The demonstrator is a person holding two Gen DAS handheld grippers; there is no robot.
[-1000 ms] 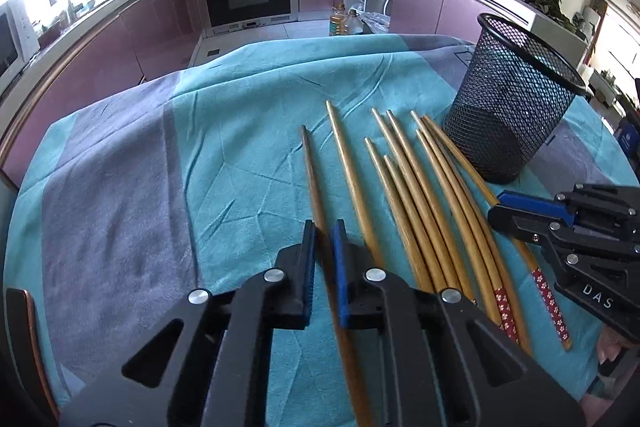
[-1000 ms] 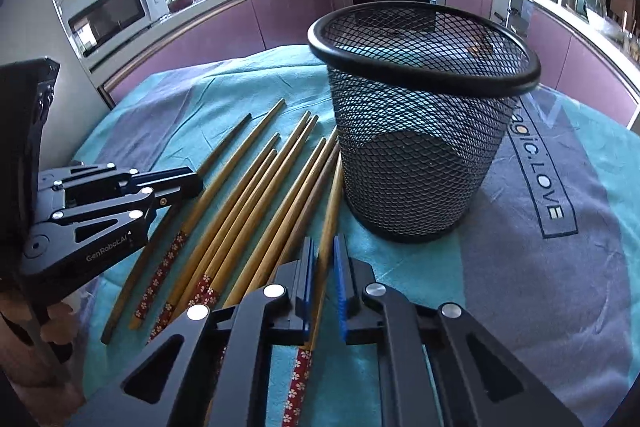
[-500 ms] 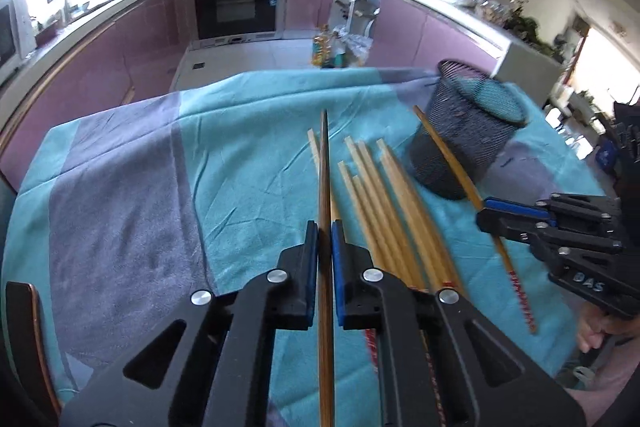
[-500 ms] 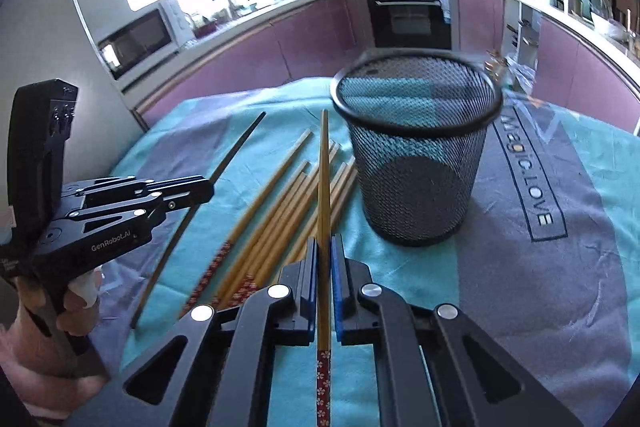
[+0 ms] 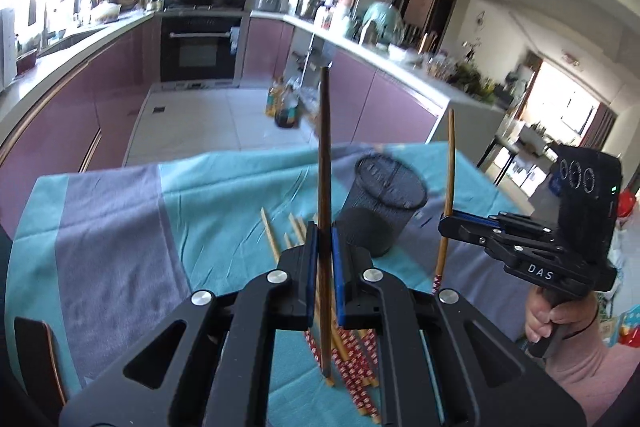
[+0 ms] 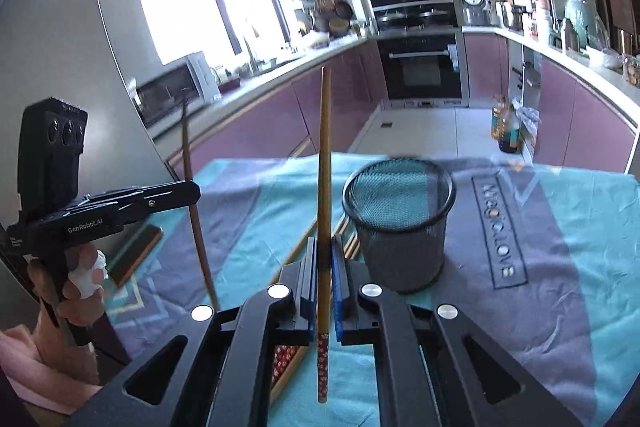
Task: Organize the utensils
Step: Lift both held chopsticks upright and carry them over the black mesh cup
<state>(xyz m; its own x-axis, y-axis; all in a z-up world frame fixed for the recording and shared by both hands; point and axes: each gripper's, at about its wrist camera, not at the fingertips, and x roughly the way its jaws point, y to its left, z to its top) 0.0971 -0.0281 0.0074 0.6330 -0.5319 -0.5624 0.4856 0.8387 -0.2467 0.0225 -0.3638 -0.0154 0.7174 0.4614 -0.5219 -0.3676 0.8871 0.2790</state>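
Left gripper clamped on a dark brown chopstick, which stands nearly upright between the blue pads, clear of the table. Right gripper clamped likewise on a lighter bamboo chopstick with a red patterned end below the jaws. Black mesh cup stands upright just ahead and right of the right gripper, on the teal and grey cloth. Remaining chopsticks lie on the cloth beneath the left gripper, beside the cup.
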